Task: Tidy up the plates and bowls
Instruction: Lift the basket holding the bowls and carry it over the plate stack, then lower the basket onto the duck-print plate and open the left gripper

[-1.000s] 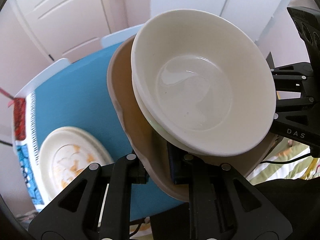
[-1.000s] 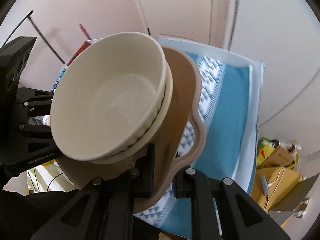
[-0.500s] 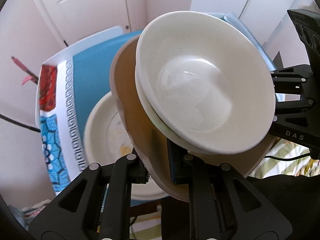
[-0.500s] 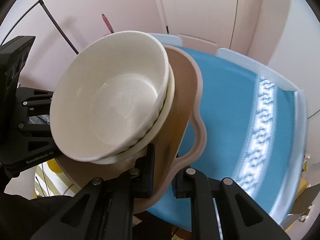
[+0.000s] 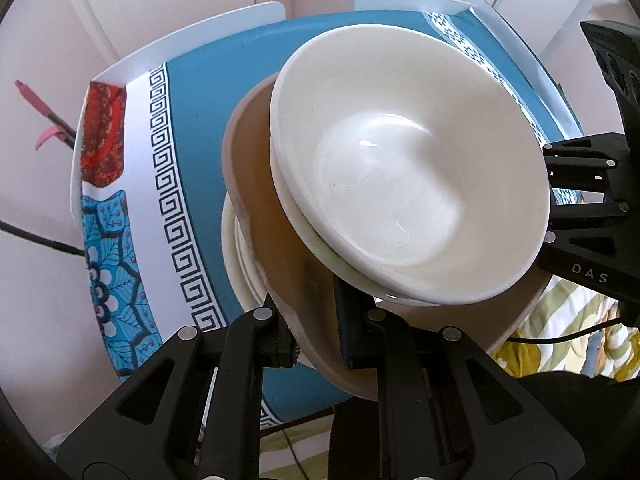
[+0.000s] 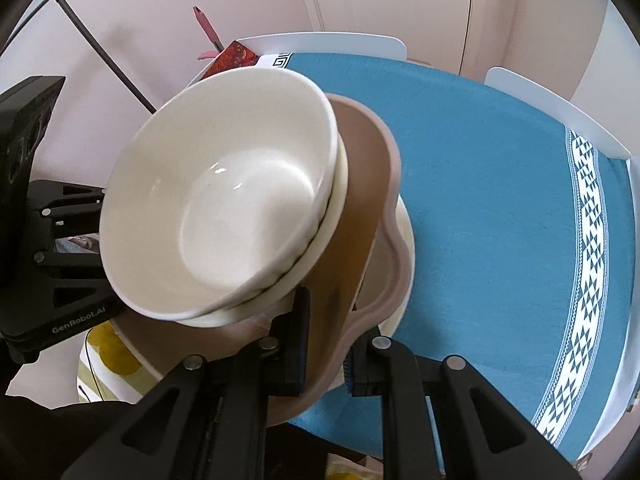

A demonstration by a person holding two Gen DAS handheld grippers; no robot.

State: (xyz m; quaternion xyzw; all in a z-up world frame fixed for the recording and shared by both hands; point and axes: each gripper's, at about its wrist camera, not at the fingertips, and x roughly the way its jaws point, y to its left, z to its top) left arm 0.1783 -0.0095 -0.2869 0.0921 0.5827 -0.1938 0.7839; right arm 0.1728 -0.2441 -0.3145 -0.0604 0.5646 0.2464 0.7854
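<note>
Closest to the cameras, both tools are clamped onto the same thing: a tan plastic plate with a wavy, lobed rim (image 5: 276, 240). The left gripper (image 5: 318, 328) has its jaws pinched tight on the near edge of that plate, one finger above the rim and one below. The right gripper (image 6: 326, 344) is doing the same on the opposite edge, jaws squeezed on the rim. In each wrist view you can see the other black tool poking in from the far side of the plate.

Sitting on the tan plate are two stacked glossy white ceramic bowls (image 5: 408, 184), the top one nested in the lower one, whose rim peeks out underneath. Both look empty. The whole stack is tilted in both views and held up in the air.

Right below it, a round cream-coloured plate (image 5: 240, 264) lies flat on the table, mostly hidden by the tan one.

Under all that is a teal tablecloth with a white-and-black Greek key border (image 5: 200, 128), with a red patterned patch at one corner. Beyond the table there's a white panelled door (image 6: 384, 4) and pale pink walls.
</note>
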